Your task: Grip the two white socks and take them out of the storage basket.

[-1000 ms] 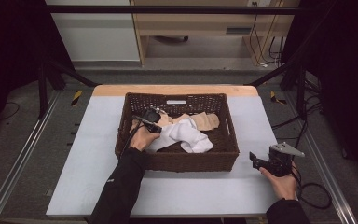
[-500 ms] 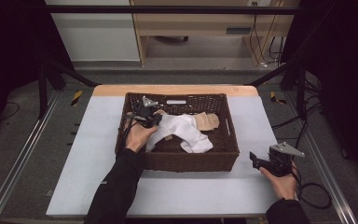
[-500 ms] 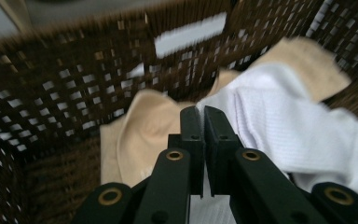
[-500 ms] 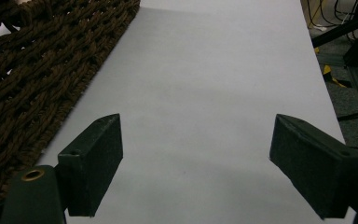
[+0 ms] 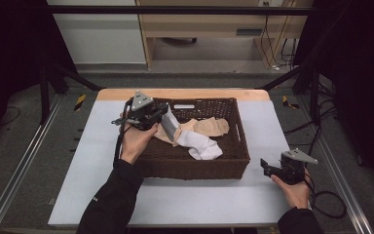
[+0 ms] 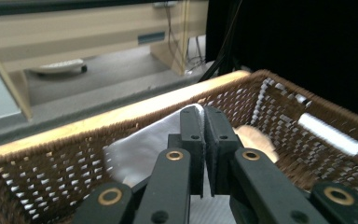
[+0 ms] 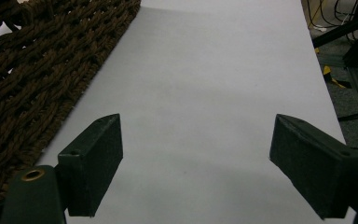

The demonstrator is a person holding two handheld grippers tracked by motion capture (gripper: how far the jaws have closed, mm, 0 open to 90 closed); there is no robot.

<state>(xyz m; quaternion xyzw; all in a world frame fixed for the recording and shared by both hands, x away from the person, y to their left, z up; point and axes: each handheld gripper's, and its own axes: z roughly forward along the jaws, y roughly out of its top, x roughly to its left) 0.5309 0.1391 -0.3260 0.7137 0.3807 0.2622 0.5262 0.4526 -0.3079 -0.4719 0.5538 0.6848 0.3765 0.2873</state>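
Left tool: clamped on grey sock above basket.
Right tool: wide, empty, over worktop.
Risk: thin grip; sock may slip or snag the rim.

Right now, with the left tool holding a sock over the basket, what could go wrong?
1. The left tool pinches the grey sock only by its edge; it may slip out.
2. The grey sock lies against the beige sock, which could be dragged along.
3. The hand is close to the basket wall and may bump it.
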